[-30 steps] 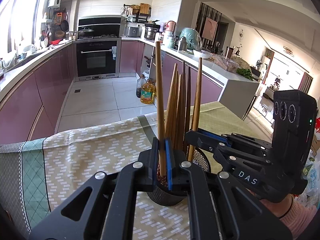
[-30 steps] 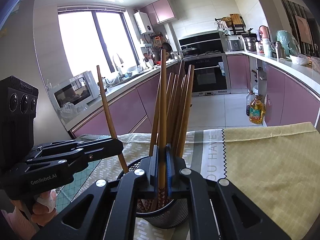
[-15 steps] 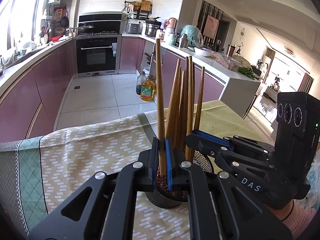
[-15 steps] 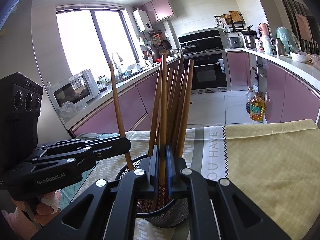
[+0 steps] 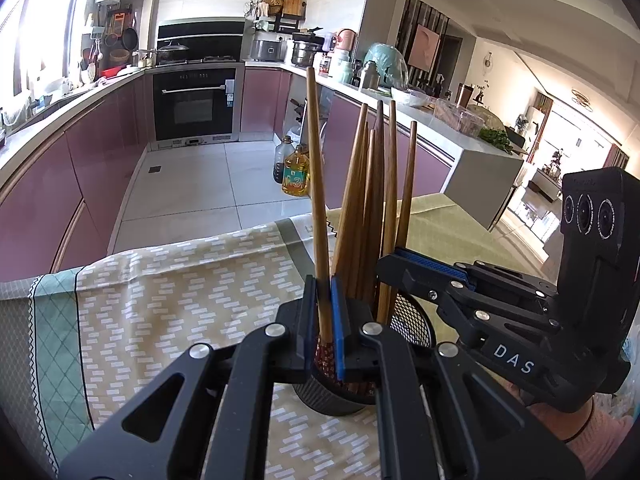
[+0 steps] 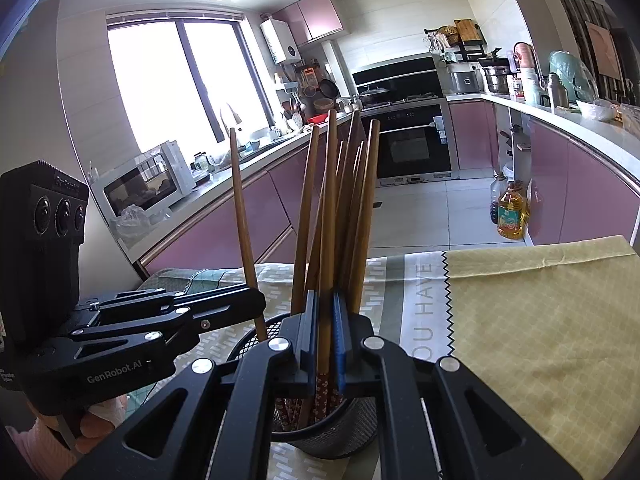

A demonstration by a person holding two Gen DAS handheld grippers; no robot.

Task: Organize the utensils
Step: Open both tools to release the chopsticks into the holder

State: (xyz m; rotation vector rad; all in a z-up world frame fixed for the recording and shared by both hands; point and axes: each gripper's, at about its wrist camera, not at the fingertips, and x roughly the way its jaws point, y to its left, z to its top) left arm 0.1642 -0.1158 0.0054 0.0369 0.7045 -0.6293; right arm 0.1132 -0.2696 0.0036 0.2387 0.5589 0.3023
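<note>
Tablecloth (image 5: 168, 304): spread under everything, patterned beige with a green border at 9 o'clock.
Mesh holder (image 6: 332, 436): black, upright on the cloth, at 6 o'clock in both wrist views, packed with wooden chopsticks.
Chopstick bundle (image 5: 372, 208): stood handle-down in the holder, tips fanned toward 12 o'clock.
Left gripper (image 5: 322, 322): pressed together on one chopstick (image 5: 318, 184), pinched low, just above the holder rim.
Right gripper (image 6: 326, 330): likewise clamped on a single chopstick (image 6: 329, 216), its patterned end already inside the holder.
Step in hand, judged: seating the last two sticks.
How to do it well: kept near vertical, lowered until the ends bottomed out, released one at a time, withdrawn straight back to avoid tipping the light holder.
Risk: neighbouring sticks snagged by the fingers on withdrawal.
</note>
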